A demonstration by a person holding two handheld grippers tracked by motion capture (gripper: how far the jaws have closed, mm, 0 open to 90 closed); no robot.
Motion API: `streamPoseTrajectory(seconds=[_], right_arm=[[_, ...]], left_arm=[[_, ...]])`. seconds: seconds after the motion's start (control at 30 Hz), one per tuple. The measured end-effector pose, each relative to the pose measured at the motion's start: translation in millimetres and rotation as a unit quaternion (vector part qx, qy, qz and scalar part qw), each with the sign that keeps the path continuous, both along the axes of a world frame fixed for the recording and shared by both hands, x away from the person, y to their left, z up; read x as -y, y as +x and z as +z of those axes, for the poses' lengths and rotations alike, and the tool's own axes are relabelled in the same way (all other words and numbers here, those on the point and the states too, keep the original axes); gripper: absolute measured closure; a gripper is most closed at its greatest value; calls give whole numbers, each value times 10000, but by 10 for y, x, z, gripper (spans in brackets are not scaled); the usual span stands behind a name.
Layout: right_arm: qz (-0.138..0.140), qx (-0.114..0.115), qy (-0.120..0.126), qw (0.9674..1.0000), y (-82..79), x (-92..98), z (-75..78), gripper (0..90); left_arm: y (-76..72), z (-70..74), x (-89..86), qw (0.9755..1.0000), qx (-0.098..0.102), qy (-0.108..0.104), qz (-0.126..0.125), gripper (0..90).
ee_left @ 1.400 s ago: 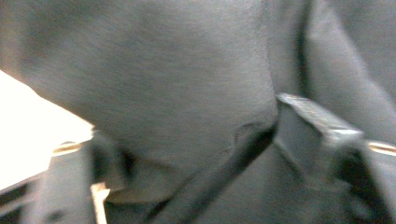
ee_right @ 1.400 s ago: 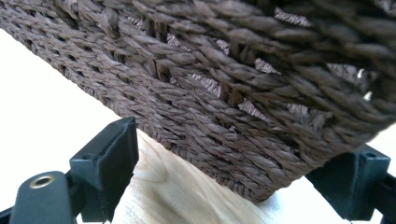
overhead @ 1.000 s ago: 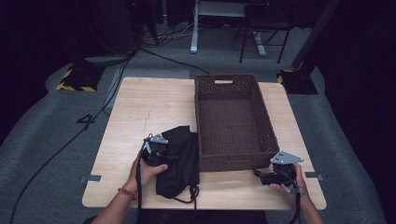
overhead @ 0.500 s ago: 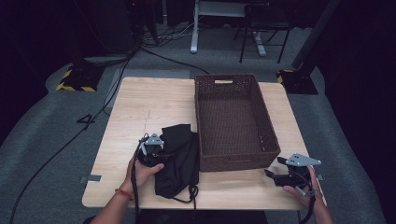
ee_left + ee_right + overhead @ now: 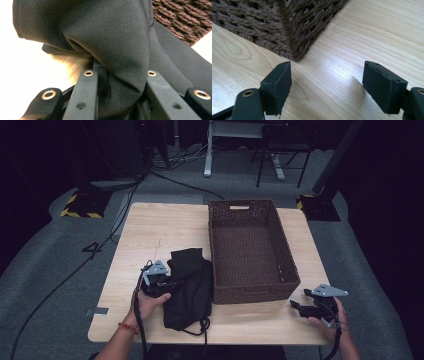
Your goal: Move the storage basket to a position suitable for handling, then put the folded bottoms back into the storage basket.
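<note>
The left gripper is clamped on a fold of the black garment; in the left gripper view the dark cloth bunches down between the two black jaws and drapes over them, lifted a little off the pale wood beneath. The right gripper holds nothing: its jaws have just been closing a little but stand wide apart, and in the right gripper view bare wood shows between the two pads, which point at the near corner of the woven basket just ahead without touching it. In the high view the person's left hand carries its gripper over the left edge of the garment, and the right hand sits at the near right corner of the table, just outside the basket's near right corner. The garment lies as a long, roughly folded bundle on the near half of the table, its long axis running from the near edge away toward the far side, close to parallel with the basket's long side; its far end is squared off and its near end rounder, with a thin cord trailing from it. Its right edge lies just beside the basket's left wall. The brown basket stands right of centre, long axis also running near to far.
</note>
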State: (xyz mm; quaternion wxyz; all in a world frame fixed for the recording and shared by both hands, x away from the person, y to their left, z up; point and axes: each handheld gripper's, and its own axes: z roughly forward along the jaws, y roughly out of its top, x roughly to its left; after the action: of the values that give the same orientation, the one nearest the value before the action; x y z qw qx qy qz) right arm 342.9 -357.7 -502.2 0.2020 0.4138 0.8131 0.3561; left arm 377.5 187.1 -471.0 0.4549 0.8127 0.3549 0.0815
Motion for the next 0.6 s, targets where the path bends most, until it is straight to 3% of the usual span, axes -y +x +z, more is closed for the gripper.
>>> streamPoseTrajectory(seconds=[0.3,0.6], right_arm=[[-73,-52,59,9999,32,0,-15,229],[-67,-112,129,9998,42,9,-18,228]], left_arm=[[-35,63,-36,9999,107,-80,1,763],[-25,177,-114,9991,245,-329,46,766]])
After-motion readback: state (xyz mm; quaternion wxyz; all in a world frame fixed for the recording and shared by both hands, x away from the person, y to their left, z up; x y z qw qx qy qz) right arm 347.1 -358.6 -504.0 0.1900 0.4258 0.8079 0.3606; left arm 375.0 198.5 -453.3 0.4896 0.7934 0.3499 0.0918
